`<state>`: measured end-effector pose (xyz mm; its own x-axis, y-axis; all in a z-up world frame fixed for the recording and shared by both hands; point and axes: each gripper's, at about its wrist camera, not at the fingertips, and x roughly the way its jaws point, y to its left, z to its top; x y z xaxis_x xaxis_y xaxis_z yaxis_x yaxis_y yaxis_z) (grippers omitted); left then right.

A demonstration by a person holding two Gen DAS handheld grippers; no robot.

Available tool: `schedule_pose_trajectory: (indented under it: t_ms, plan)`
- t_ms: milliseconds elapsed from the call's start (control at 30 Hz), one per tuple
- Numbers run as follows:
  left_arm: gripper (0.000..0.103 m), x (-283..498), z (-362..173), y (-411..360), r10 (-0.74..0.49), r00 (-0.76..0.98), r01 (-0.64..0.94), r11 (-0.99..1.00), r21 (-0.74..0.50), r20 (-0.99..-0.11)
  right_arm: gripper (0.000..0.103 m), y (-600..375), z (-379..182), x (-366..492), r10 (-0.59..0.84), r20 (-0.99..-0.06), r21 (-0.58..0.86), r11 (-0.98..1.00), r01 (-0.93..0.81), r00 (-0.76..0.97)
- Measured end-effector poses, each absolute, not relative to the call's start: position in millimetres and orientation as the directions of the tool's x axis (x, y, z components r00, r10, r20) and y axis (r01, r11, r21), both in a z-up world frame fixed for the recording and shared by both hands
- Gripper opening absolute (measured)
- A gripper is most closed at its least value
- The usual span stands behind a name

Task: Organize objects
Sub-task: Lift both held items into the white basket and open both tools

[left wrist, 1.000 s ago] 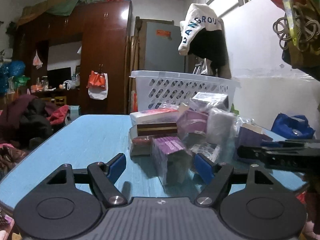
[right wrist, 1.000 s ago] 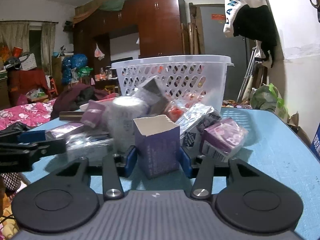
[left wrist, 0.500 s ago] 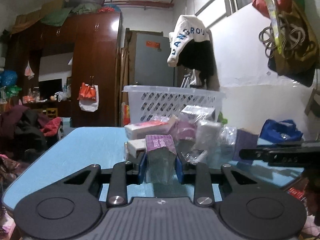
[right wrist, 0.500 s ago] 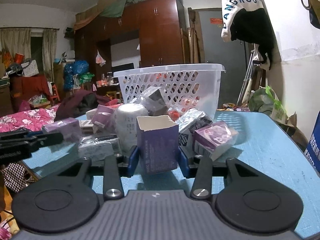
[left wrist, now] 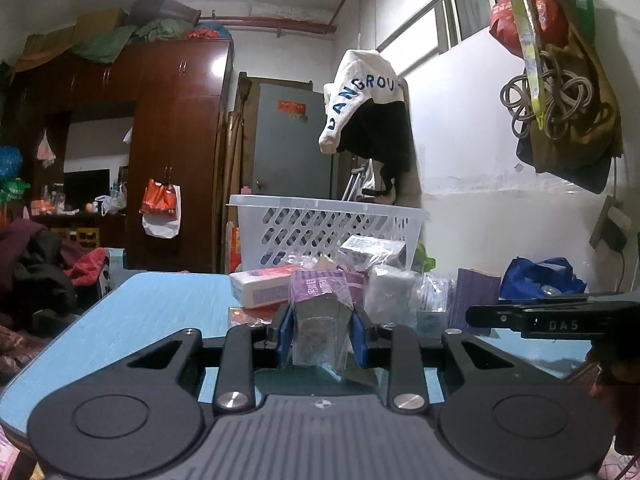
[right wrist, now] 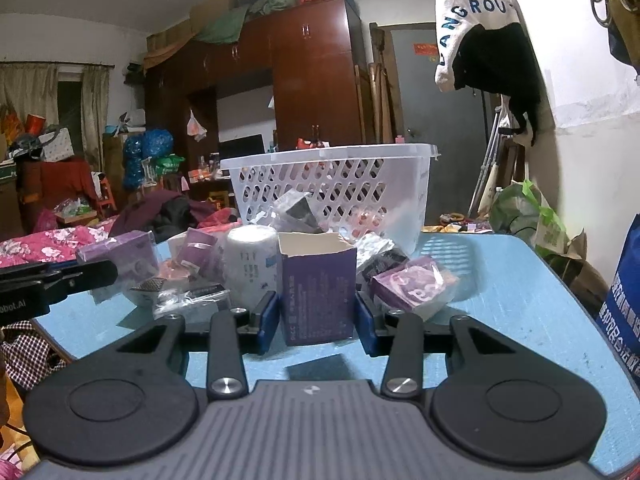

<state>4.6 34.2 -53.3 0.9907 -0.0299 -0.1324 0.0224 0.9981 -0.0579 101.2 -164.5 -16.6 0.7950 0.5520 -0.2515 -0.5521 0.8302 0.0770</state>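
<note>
Blue tabletop [right wrist: 520, 304] carries a dense pile of packets and boxes ahead of both grippers, with a white perforated laundry basket [right wrist: 332, 188] standing behind the pile toward the far edge. Open surface lies on the right side of the right wrist view, between the pile and the rounded right edge of the table, and on the left side of the left wrist view [left wrist: 132, 320], where bare blue surface runs to the near-left corner. The right gripper [right wrist: 316, 316] is closed on a purple open-topped carton [right wrist: 318, 292]; both blue pads press its side walls, and the carton stands upright with its base clear of the surface, a shadow visible beneath it. Just right of it lies a plastic-wrapped purple box [right wrist: 412, 284]; just left stands a white wrapped roll [right wrist: 250, 268]. The left gripper [left wrist: 320, 332] is closed on a plastic-wrapped purple packet [left wrist: 320, 312], held between its blue pads at the near side of the pile, in front of a white-and-pink box [left wrist: 260, 290]. Each gripper appears at the edge of the other's view: the left gripper at the left margin of the right wrist view, the right gripper [left wrist: 552, 320] at the right margin of the left wrist view, both beside the pile. A dark wooden wardrobe [left wrist: 172, 140] fills the background beyond the far edge.
</note>
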Motion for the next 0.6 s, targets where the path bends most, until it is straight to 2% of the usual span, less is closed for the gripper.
schedule_pose_trajectory:
  t_ms: [233,400,500,600]
  plan:
    - [0.034,7.9,-34.6,39.0,-0.057,0.996,0.052,0.997,-0.064,-0.075,0.044,-169.0,0.3,101.8,0.546,-0.210,0.066,0.836,-0.545,0.811]
    - [0.034,51.8,27.8,51.7,-0.089,0.996,0.090,0.995,-0.043,0.014,0.044,-169.1,58.7,128.9,0.550,-0.109,0.014,0.834,-0.552,0.828]
    - [0.034,102.4,68.6,54.9,-0.112,0.994,0.112,0.992,-0.052,0.006,0.044,-150.7,97.4,171.5,0.559,-0.105,-0.025,0.826,-0.564,0.823]
    - [0.034,155.5,91.6,53.5,-0.112,0.993,0.109,0.991,-0.072,-0.037,0.044,-130.1,119.0,218.8,0.551,-0.151,-0.036,0.826,-0.562,0.821]
